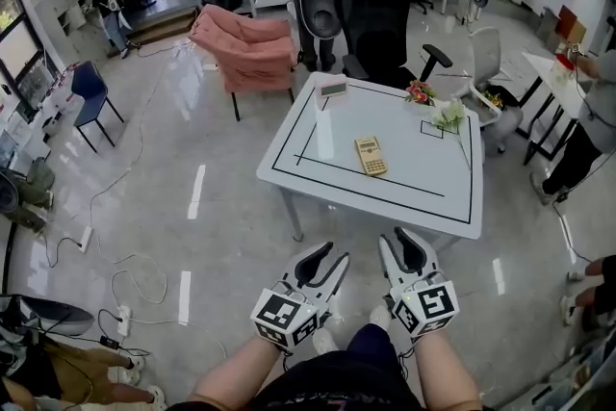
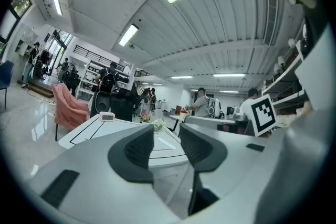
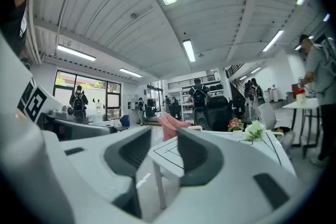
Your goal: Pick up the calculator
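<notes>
Calculator, tan and rectangular with rows of keys [image 1: 371,155], lies flat near the middle of the white square bench marked with black tape lines [image 1: 414,192]. Left claw [image 1: 327,263] and right claw [image 1: 397,244] hover side by side off the bench's near edge, well apart from the calculator. Each has its jaws slightly spread, with nothing between them.

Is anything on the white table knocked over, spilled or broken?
Nothing really stands out. The calculator lies flat near the middle of the table, just a bit crooked to the black lines. The flowers sit at the far corner, and the little display stands upright. No spills show.
</notes>
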Demonstrator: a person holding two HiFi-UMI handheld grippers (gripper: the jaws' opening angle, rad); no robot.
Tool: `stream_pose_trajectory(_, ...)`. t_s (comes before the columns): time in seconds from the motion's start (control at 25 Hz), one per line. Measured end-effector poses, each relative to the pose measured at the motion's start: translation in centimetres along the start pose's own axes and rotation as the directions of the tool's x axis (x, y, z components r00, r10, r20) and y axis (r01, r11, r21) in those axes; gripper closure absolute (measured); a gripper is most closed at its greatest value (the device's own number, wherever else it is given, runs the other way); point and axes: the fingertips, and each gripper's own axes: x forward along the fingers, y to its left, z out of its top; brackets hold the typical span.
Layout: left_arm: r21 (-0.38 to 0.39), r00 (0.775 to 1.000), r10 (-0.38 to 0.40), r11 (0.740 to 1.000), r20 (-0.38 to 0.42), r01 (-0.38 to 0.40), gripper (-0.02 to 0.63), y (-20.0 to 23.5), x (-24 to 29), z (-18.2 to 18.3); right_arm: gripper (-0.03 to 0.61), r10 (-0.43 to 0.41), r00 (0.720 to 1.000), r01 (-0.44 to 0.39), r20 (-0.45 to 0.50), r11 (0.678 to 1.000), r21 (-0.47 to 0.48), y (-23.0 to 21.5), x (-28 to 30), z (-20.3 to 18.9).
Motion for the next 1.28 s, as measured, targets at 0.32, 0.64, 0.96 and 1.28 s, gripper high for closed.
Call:
stream_pose_trajectory(0.32,0.036,0.999,0.052,0.998,-0.015,-0.051,0.227,2.3,0.6,-0.1,0.264,-0.080,0.997,0.079,0.015,0.997,0.024,-2.5,1.6,-0.3)
stream_pose_trajectory(0.64,0.038,0.997,0.070,0.997,-0.031,-0.068,0.227,4.9,3.8,0.5,0.264,-0.059,0.998,0.059,-0.011,0.998,0.036,-5.2,5.8,-0.7)
stream_pose_trajectory(0.96,0.014,0.993,0.100,0.995,-0.055,-0.099,0.227,9.2,9.2,0.7,0.263,-0.032,0.997,0.035,-0.071,0.999,0.039,-9.1,12.1,-2.5)
stream_pose_trajectory(1.28,-0.016,0.991,0.104,0.994,-0.090,-0.106,0.227,13.6,15.0,0.0,0.262,-0.038,0.991,0.045,-0.131,0.998,0.051,-13.4,18.0,-4.7)
